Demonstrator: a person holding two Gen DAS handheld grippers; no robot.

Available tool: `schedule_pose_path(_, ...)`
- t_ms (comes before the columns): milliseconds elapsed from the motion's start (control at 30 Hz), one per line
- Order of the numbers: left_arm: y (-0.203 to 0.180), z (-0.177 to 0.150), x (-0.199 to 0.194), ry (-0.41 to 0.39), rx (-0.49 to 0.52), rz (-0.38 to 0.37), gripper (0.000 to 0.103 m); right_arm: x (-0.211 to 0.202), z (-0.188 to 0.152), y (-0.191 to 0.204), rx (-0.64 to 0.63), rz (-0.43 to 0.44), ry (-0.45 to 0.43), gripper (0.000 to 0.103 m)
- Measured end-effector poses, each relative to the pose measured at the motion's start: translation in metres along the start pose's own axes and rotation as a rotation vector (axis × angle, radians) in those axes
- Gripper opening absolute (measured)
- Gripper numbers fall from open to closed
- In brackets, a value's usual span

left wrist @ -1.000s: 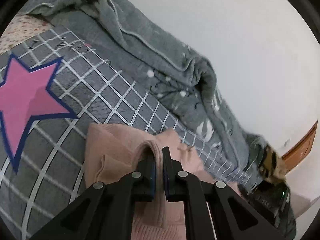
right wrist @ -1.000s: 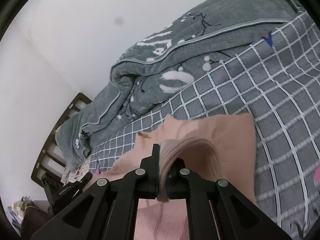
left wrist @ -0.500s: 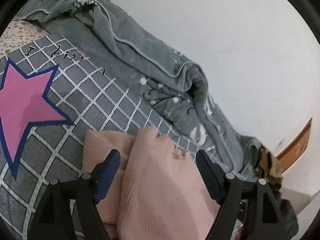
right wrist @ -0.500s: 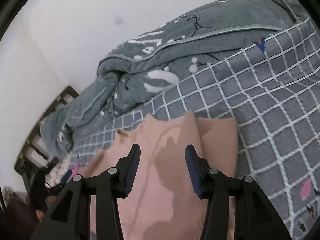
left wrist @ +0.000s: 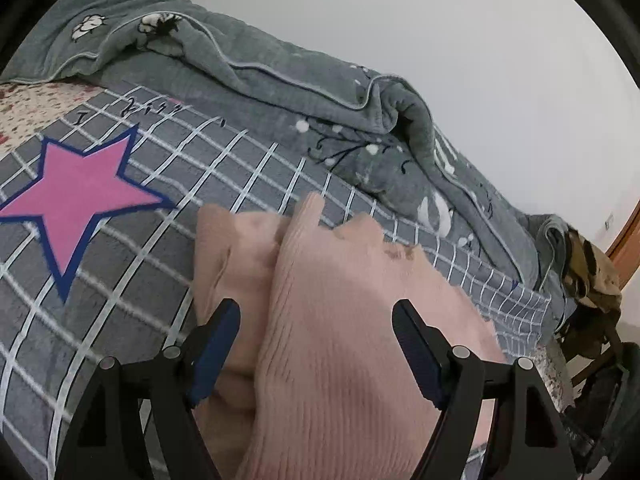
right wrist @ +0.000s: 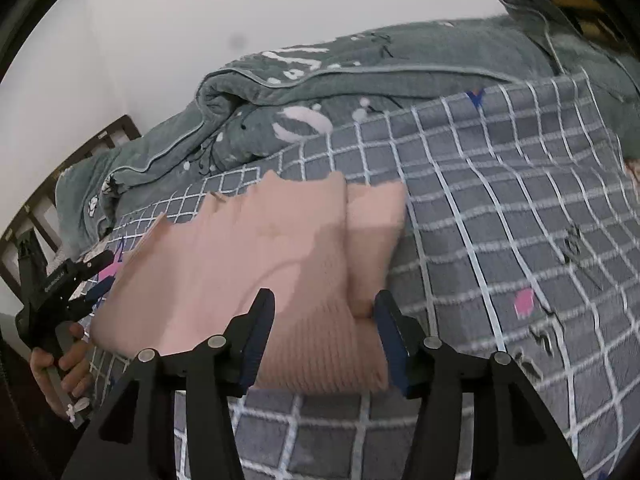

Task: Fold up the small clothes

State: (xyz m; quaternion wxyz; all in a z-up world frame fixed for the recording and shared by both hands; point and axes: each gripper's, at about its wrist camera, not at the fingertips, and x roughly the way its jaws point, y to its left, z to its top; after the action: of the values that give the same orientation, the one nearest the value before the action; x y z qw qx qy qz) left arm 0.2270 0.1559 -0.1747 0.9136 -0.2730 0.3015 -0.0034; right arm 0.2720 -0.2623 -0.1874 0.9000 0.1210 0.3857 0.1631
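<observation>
A pink knit garment point(left wrist: 352, 280) lies folded on the grey checked blanket point(left wrist: 168, 168), its top layer laid over the lower one. My left gripper point(left wrist: 316, 304) hovers open just above it, its blue pads point(left wrist: 216, 340) apart from the knit. In the right wrist view the same garment point(right wrist: 248, 248) sits between the jaws of my right gripper point(right wrist: 324, 295), which are opening; the pads stand to either side without pressing it. The left gripper point(right wrist: 106, 274) also shows there at the far left, held by a hand point(right wrist: 60, 364).
A bunched grey quilt point(left wrist: 280, 92) runs along the white wall behind the garment. A pink star point(left wrist: 80, 188) marks the blanket to the left. A dark bed frame point(right wrist: 116, 136) and a chair piled with clothes point(left wrist: 592, 280) stand at the bed's ends.
Both grippers were shut on a raised fold of the pink garment. They have opened and let it go; it now lies flat and folded, and both grippers have drawn back.
</observation>
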Motion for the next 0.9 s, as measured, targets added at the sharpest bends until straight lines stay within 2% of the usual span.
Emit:
schedule_pose_path(200, 0.0, -0.02, -0.013, 0.018, 0.071, 0.049, 0.077, 0.018, -0.012, -0.017, 0.065, 0.007, 0.065, 0.051)
schedule_pose_path(300, 0.008, -0.03, -0.02, 0.046, 0.054, 0.048, 0.077, 0.02, -0.013, -0.012, 0.039, -0.009, 0.065, 0.051)
schedule_pose_path(367, 0.016, -0.039, -0.025, 0.061, 0.042, 0.078, 0.077, 0.023, -0.014, -0.008, 0.026, -0.026, 0.062, 0.051)
schedule_pose_path(433, 0.021, -0.045, -0.03, 0.06, 0.04, 0.083, 0.077, 0.025, -0.015, -0.009, 0.036, -0.052, 0.053, 0.045)
schedule_pose_path(467, 0.022, -0.047, -0.033, 0.054, 0.043, 0.087, 0.077, 0.023, -0.016, -0.011, 0.06, -0.067, 0.035, 0.034)
schedule_pose_path(500, 0.023, -0.048, -0.035, 0.046, 0.043, 0.102, 0.077, 0.023, -0.016, -0.012, 0.081, -0.06, 0.03, 0.031)
schedule_pose_path(667, 0.023, -0.049, -0.033, 0.049, 0.065, 0.102, 0.077, 0.022, -0.017, -0.01, 0.075, -0.068, 0.031, 0.033)
schedule_pose_path(733, 0.02, -0.047, -0.027, 0.058, 0.071, 0.094, 0.075, 0.024, -0.016, -0.007, 0.061, -0.068, 0.039, 0.038)
schedule_pose_path(767, 0.019, -0.045, -0.024, 0.057, 0.07, 0.086, 0.073, 0.026, -0.016, -0.004, 0.046, -0.063, 0.047, 0.043)
schedule_pose_path(833, 0.017, -0.042, -0.015, 0.067, 0.057, 0.085, 0.056, 0.03, -0.016, -0.001, 0.017, -0.072, 0.056, 0.046)
schedule_pose_path(900, 0.02, -0.038, -0.008, 0.071, 0.028, 0.076, 0.045, 0.034, -0.016, 0.001, -0.001, -0.085, 0.061, 0.047)
